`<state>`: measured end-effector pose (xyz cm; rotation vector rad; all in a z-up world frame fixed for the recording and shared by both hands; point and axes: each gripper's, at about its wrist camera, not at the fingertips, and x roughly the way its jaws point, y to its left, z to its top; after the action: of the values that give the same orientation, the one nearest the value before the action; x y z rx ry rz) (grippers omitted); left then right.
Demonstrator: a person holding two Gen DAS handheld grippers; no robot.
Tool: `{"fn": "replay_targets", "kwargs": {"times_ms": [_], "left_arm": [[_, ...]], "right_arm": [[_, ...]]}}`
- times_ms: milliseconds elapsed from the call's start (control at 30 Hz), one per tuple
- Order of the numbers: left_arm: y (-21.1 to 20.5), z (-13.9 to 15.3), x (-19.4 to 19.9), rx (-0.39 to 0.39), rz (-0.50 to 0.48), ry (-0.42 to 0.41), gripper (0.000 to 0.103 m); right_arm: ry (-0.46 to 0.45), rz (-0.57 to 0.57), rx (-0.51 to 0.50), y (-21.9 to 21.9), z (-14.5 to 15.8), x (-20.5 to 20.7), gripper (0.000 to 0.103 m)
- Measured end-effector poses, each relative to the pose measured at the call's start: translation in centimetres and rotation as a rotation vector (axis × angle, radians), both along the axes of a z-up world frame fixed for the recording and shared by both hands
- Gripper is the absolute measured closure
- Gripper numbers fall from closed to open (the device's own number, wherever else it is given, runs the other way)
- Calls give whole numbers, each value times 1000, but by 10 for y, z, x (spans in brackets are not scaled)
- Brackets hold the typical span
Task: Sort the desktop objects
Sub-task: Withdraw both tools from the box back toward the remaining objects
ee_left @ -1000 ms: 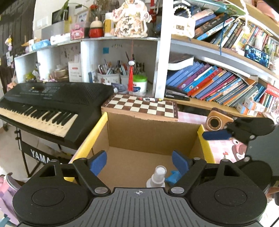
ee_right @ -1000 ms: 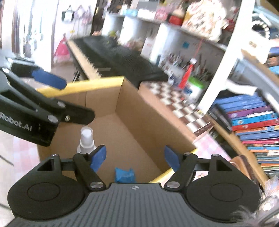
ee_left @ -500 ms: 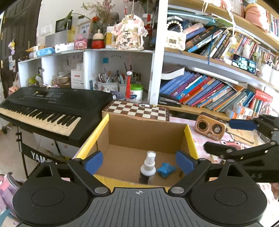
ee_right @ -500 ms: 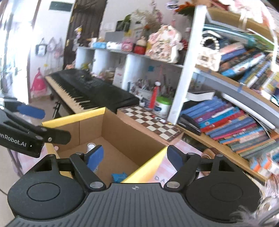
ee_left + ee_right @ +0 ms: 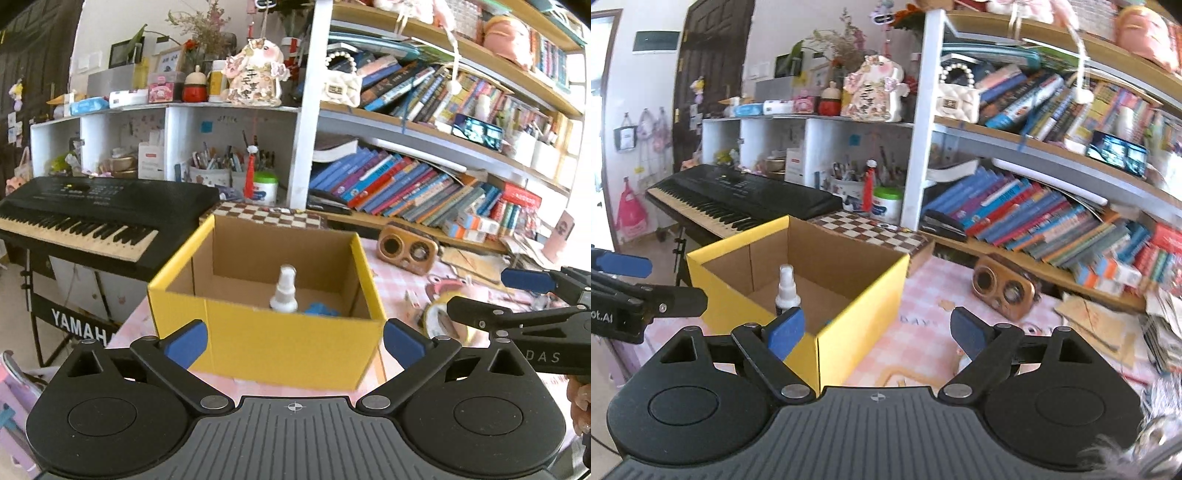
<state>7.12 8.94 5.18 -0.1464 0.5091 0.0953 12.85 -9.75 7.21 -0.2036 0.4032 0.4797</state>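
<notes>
Between picks: left gripper (image 5: 293, 338) and right gripper (image 5: 877, 328) empty, jaws just opening wide. Spray bottle (image 5: 283, 291) stood in yellow box (image 5: 288, 343) ahead. Next probably tape roll (image 5: 441, 319), right of the left gripper.

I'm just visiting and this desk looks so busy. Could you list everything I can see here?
box: one, yellow outside, brown inside, open, on the pink checked tablecloth.
spray bottle: one, white top, upright inside the box.
blue thing: one, inside the box beside the bottle; too small to name.
speaker: one, wooden, on the cloth right of the box.
tape roll: one, yellowish, on the cloth.
chessboard: one, brown and white, behind the box.
keyboard: one, black, left of the box.
books: many, mostly blue, on the shelves.
left gripper: black, blue pads, open, empty.
right gripper: same, open, empty.
</notes>
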Motion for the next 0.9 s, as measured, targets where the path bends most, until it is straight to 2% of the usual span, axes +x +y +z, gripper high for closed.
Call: {"fn": "replay_targets", "kwargs": {"times_ms": [233, 467, 733, 900], "left_arm": [[-10, -11, -29, 6, -22, 16, 0], [-18, -22, -51, -26, -18, 26, 0], [-28, -31, -74, -42, -19, 12, 0], [-32, -34, -78, -60, -40, 20, 0]], "right_arm": [[35, -31, -8, -7, -13, -33, 16], [40, -71, 2, -12, -21, -60, 16], [87, -206, 83, -28, -34, -88, 15], [89, -234, 83, -33, -38, -100, 14]]}}
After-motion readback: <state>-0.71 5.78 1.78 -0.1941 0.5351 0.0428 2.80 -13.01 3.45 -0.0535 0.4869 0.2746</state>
